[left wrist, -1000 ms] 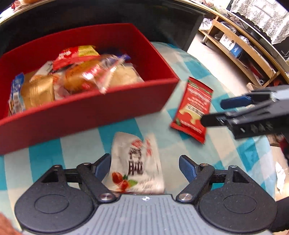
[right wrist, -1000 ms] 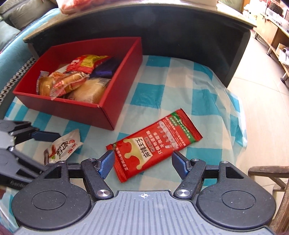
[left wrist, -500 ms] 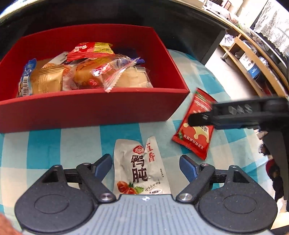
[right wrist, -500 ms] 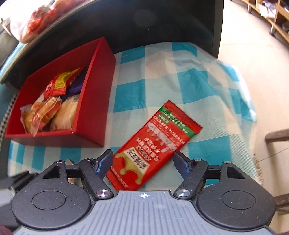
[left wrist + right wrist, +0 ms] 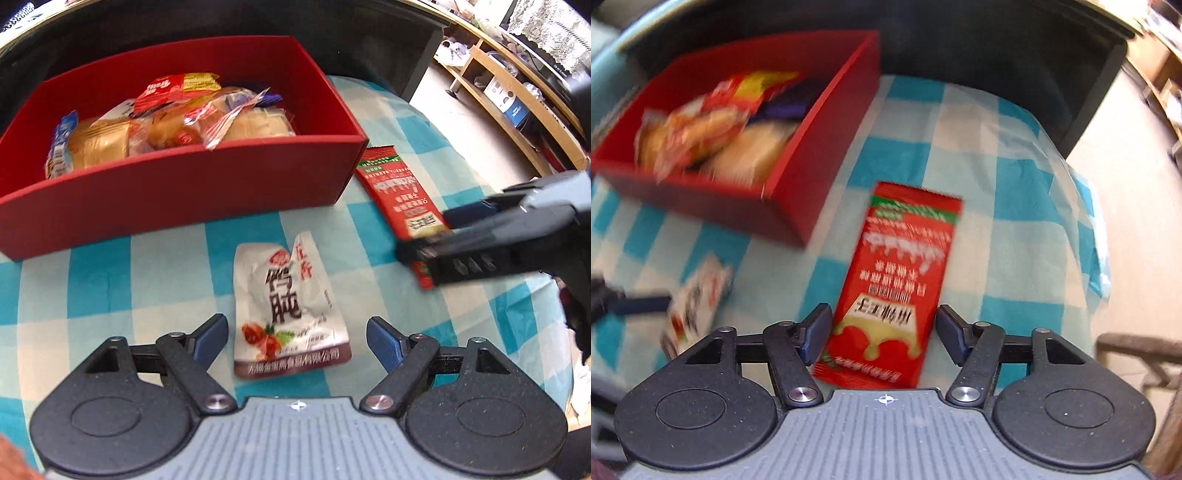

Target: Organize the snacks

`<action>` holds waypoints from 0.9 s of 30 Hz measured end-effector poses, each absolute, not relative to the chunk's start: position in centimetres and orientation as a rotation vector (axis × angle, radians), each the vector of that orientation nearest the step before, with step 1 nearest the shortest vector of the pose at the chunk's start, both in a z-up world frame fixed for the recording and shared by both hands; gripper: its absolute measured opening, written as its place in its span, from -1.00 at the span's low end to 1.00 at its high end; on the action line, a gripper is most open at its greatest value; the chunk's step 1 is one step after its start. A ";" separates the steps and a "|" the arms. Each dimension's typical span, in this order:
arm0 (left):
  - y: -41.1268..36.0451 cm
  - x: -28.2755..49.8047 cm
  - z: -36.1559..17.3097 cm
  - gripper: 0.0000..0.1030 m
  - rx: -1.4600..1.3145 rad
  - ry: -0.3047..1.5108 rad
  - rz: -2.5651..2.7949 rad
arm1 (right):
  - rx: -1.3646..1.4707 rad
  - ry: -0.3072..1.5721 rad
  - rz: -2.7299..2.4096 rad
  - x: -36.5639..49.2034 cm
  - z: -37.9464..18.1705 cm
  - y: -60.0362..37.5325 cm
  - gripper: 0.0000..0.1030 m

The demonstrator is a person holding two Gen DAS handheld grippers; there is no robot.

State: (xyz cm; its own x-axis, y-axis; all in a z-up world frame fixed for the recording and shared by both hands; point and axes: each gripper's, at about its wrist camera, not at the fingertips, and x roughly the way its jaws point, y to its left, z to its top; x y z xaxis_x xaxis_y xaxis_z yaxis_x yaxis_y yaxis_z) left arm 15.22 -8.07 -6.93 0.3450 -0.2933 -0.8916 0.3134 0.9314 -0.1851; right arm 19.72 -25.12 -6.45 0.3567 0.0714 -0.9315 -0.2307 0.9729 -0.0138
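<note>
A white snack pouch lies flat on the checked cloth, between the fingers of my left gripper, which is open and clear of it. A red snack packet lies to the right of the red box, which holds several wrapped snacks. My right gripper hangs low over the packet's near end with its jaws closing. The pads stand right at the packet's edges and the packet is still flat. In the left wrist view the right gripper covers the packet's near end.
The blue-and-white checked cloth covers a rounded table whose edge drops off at right. A dark piece of furniture stands behind the box. Wooden shelves stand across the floor at far right. A wooden chair part shows at the right edge.
My right gripper has come down over the red packet and turned, so the packet now runs lengthwise between narrower jaws. The left gripper has stayed over the white pouch.
</note>
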 end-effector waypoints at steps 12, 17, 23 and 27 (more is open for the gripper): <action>-8.4 17.0 -7.2 1.00 -0.067 1.130 -0.355 | -0.157 1.128 0.184 20.3 -6.2 -24.7 0.48; -8.9 16.8 -7.1 1.00 -0.008 1.111 -0.334 | -0.163 1.118 0.194 20.4 -6.4 -24.5 0.20; -7.4 16.3 -6.6 0.71 -0.037 1.128 -0.308 | -0.177 1.130 0.218 18.7 -5.7 -24.0 0.07; -6.6 15.2 -6.1 0.71 -0.074 1.124 -0.293 | -0.193 1.117 0.224 17.4 -5.2 -23.7 0.06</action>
State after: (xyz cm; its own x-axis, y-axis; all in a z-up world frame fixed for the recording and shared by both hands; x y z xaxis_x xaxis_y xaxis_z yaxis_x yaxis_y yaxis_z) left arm 15.21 -6.62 -6.14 0.3984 -0.2684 -0.8771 0.1938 0.9593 -0.2055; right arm 17.38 -23.66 -5.23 0.4205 0.0812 -0.9037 -0.2736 0.9610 -0.0410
